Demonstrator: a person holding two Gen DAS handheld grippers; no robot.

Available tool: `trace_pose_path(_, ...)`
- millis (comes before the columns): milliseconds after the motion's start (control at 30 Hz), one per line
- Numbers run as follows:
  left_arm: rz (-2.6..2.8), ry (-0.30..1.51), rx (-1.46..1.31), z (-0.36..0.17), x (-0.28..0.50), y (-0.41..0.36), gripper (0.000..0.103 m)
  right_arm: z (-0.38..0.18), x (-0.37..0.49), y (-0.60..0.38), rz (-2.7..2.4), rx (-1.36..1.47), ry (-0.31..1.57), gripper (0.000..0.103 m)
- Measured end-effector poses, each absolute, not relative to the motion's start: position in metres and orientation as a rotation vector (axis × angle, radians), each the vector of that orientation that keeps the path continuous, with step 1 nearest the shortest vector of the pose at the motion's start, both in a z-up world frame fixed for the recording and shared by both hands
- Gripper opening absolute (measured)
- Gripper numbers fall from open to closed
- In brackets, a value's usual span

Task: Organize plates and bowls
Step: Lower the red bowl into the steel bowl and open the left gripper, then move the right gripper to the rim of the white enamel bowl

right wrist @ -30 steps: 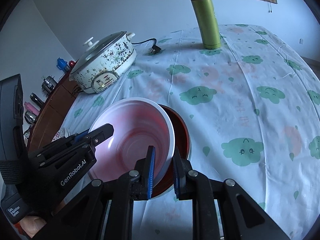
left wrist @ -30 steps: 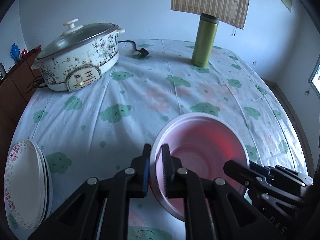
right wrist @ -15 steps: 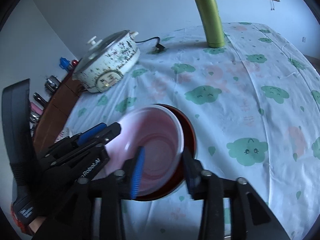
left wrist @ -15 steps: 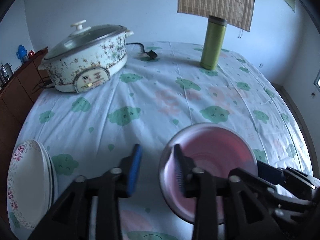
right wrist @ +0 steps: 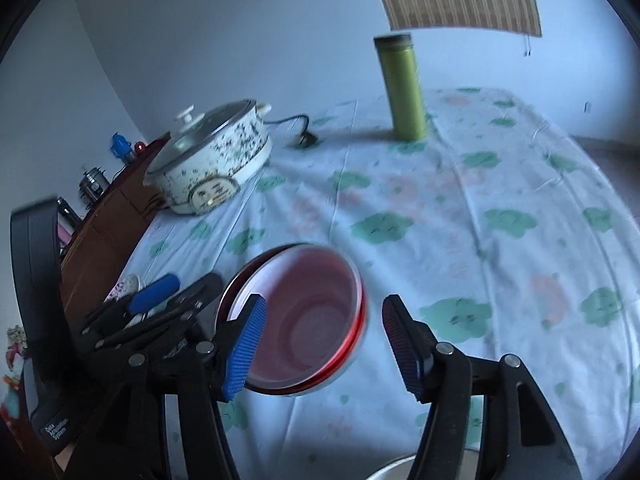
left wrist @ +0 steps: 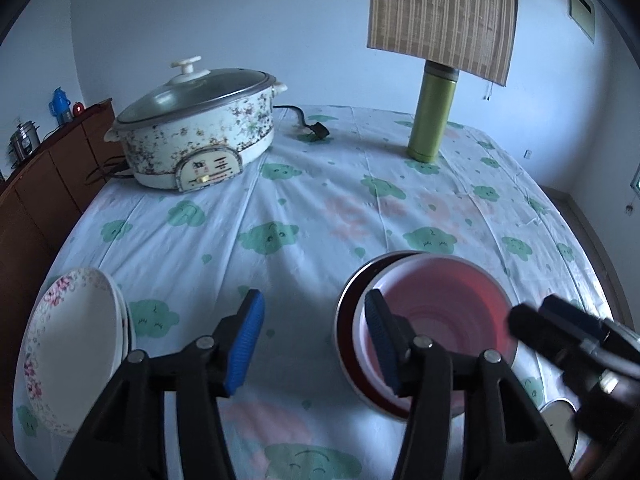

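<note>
**Bowls nested, both tools let go**

The pink bowl [left wrist: 440, 312] sits inside the dark red bowl [left wrist: 345, 320] on the counter [left wrist: 320, 208], near its front edge, the pair a little off-centre so the red rim shows as a crescent on the left. We judge the nesting step done and the withdrawal in hand. To do it well we would lift both tools straight up and back, so no pad catches a rim and tips the stack.

The left tool [left wrist: 316, 332] stands spread wide, holding nothing; its right pad lies over the bowls' left rim, whether touching we cannot tell. The right tool [right wrist: 324, 344] is likewise spread and empty, the bowls between and beyond its pads. The stacked floral plates [left wrist: 76, 344] lie at the near left, well apart from the bowls.
</note>
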State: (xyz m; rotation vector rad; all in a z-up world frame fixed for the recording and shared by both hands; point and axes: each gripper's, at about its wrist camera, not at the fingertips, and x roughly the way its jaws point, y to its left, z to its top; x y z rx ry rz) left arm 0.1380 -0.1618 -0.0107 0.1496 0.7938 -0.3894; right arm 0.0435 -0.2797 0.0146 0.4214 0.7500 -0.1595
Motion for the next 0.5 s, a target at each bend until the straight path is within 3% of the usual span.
trace_pose_path(133, -0.383, 0.811, 0.139, -0.018, 0.134, -0.156, 0.056, 0.024, 0.024, -0.293, -0.174, 0.454, 0.71, 0.063)
trace_pose_path(267, -0.357, 0.8, 0.137, -0.017, 0.129, -0.151, 0.056, 0.026, 0.019, -0.287, -0.273, 0.308, 0.701, 0.061)
trace_pose_path(300, -0.348, 0.791, 0.134, -0.015, 0.126, -0.148, 0.056, 0.023, 0.022, -0.283, -0.291, 0.268, 0.716, 0.056)
trace_pose_path(333, -0.345, 0.785, 0.129, -0.014, 0.125, -0.146, 0.056, 0.019, 0.026, -0.281, -0.302, 0.239, 0.735, 0.042)
trace_pose_path(367, -0.343, 0.781, 0.12, -0.014, 0.122, -0.142, 0.056, 0.014, 0.032, -0.28, -0.306, 0.222, 0.761, 0.035)
trace_pose_path(500, -0.338, 0.781, 0.109, -0.016, 0.12, -0.135, 0.059, -0.006, 0.049, -0.283, -0.336, 0.239, 0.839, 0.035)
